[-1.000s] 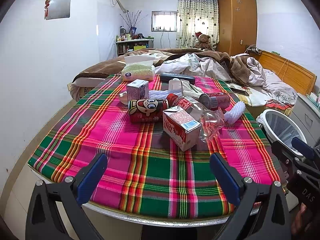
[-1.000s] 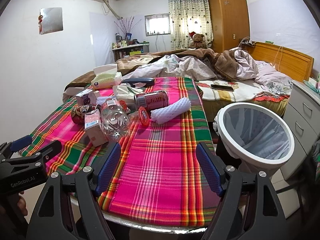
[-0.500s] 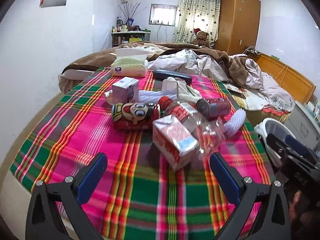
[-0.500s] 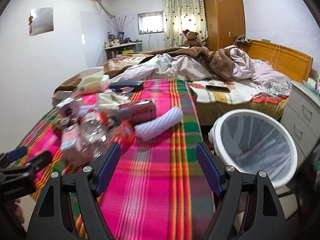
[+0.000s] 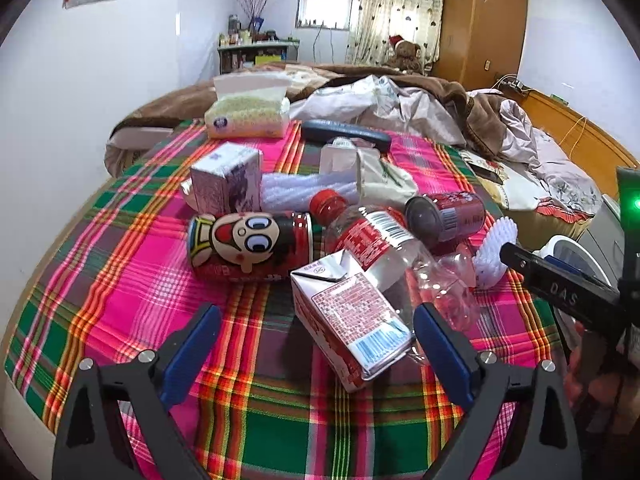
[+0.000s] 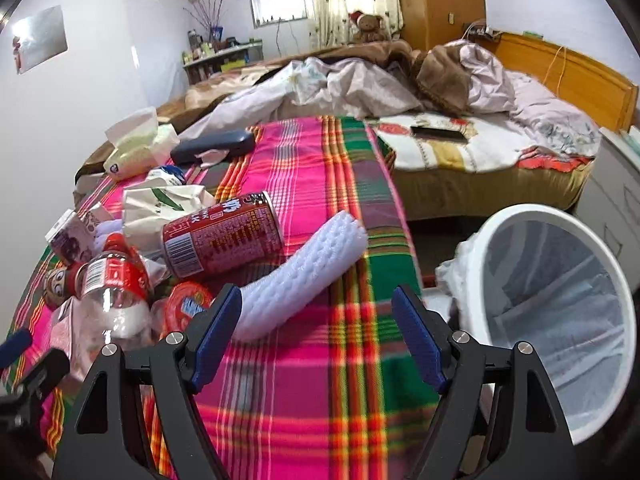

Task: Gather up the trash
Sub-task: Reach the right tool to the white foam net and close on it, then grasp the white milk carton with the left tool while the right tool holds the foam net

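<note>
Nothing binned yet: the white round bin with its clear liner looks empty beside the plaid-clothed counter. Left gripper, jaws wide but easing inward, frames the pink-white milk carton without touching. Right gripper, jaws wide and empty, nears the white foam sleeve; the whole pile remains.

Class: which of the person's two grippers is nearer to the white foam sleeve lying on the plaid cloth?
Right. The right gripper has the white foam sleeve just past its left finger; the left gripper, jaws closing, is at the milk carton, farther away.
</note>
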A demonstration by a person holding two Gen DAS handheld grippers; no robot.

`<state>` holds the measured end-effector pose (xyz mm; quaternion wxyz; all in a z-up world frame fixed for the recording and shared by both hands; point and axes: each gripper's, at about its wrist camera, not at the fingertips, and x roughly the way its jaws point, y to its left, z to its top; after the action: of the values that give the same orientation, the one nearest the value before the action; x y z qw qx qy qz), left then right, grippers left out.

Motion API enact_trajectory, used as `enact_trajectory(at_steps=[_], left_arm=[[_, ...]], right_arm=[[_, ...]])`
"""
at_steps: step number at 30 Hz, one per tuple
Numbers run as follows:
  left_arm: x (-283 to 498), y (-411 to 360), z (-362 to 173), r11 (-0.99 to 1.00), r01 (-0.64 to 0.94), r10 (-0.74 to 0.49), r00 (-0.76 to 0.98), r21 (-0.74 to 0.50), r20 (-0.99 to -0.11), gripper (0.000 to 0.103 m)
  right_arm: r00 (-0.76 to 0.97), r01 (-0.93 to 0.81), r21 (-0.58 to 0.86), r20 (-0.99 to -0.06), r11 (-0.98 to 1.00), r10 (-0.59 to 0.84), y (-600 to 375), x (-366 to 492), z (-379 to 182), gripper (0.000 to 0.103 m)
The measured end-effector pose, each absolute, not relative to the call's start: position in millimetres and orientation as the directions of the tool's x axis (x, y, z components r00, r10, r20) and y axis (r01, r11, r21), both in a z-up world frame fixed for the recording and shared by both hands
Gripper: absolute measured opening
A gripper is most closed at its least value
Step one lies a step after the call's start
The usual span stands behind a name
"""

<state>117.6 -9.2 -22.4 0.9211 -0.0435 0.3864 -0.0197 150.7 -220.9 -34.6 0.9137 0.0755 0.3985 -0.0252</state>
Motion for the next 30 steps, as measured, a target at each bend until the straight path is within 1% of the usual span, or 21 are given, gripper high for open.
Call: enact_trajectory(at_steps=[3, 5, 7, 9, 11, 12, 13, 17, 19, 20, 21, 22, 23, 25, 27, 30], left_arm=[[124.3, -3.7, -25.7, 0.992, 0.004, -0.095, 0.689, -0.128, -0.719, 0.098], [127.3, -1.6, -27.5, 0.991, 0.002, -0.097, 0.678, -0.130, -0.729, 0.098], [129.3, 1.6, -30.2, 0.991, 0.002, -0.101, 0.668, -0.134, -0.737, 0.098], [129.0, 7.1, -31.7, 0.988, -0.001, -0.114, 0.662, -0.152, -0.741, 0.098], [129.0, 9.8, -31.9, 0.988, -0.002, -0.113, 0.664, -0.153, -0.739, 0.098], [129.3, 10.6, -32.5, 0.989, -0.003, -0.110, 0.663, -0.150, -0.740, 0.098], [128.8, 11.7, -32.5, 0.989, -0.003, -0.109, 0.664, -0.149, -0.739, 0.098], [132.7, 18.2, -33.4, 0.985, 0.000, -0.132, 0.653, -0.174, -0.746, 0.098], [134.7, 20.3, -33.5, 0.981, 0.010, -0.156, 0.644, -0.195, -0.749, 0.091], [135.2, 21.1, -33.8, 0.980, 0.012, -0.161, 0.641, -0.200, -0.751, 0.090], [135.8, 21.7, -34.3, 0.979, 0.006, -0.161, 0.635, -0.204, -0.756, 0.089], [135.5, 22.2, -34.4, 0.977, 0.005, -0.166, 0.634, -0.211, -0.755, 0.084], [135.6, 21.4, -34.0, 0.976, 0.008, -0.172, 0.635, -0.217, -0.753, 0.082], [135.6, 19.1, -33.5, 0.975, 0.016, -0.181, 0.634, -0.221, -0.752, 0.077], [136.5, 18.2, -33.9, 0.973, 0.023, -0.193, 0.630, -0.230, -0.752, 0.075], [136.4, 20.4, -33.4, 0.968, 0.018, -0.204, 0.631, -0.249, -0.749, 0.070]], right_arm=[[0.673, 0.109, 0.126, -0.739, 0.986, 0.021, -220.2, 155.9, -34.2, 0.079], [0.643, 0.119, 0.129, -0.765, 0.985, 0.023, -220.9, 163.7, -38.5, 0.079], [0.638, 0.120, 0.150, -0.769, 0.981, 0.039, -223.1, 167.3, -39.3, 0.079], [0.634, 0.132, 0.138, -0.773, 0.982, 0.024, -222.7, 171.3, -39.2, 0.078], [0.631, 0.126, 0.140, -0.775, 0.982, 0.029, -221.6, 172.5, -39.6, 0.073], [0.626, 0.124, 0.148, -0.779, 0.981, 0.038, -221.3, 177.4, -40.5, 0.067], [0.620, 0.113, 0.162, -0.782, 0.980, 0.058, -220.6, 178.2, -41.6, 0.063], [0.614, 0.100, 0.184, -0.784, 0.978, 0.084, -220.5, 181.5, -44.6, 0.056], [0.611, 0.096, 0.220, -0.783, 0.971, 0.117, -222.8, 180.5, -45.7, 0.047], [0.615, 0.093, 0.222, -0.780, 0.971, 0.119, -222.7, 178.7, -44.9, 0.046], [0.617, 0.086, 0.219, -0.778, 0.972, 0.120, -221.6, 177.2, -44.0, 0.040], [0.619, 0.079, 0.218, -0.776, 0.973, 0.123, -220.8, 176.6, -43.6, 0.037], [0.620, 0.072, 0.224, -0.773, 0.972, 0.133, -220.8, 175.7, -43.2, 0.036], [0.620, 0.060, 0.252, -0.768, 0.966, 0.162, -223.2, 174.6, -42.9, 0.029], [0.618, 0.055, 0.269, -0.765, 0.962, 0.178, -226.2, 174.0, -42.9, 0.025], [0.624, 0.043, 0.275, -0.758, 0.960, 0.189, -228.8, 167.3, -39.7, 0.022]])
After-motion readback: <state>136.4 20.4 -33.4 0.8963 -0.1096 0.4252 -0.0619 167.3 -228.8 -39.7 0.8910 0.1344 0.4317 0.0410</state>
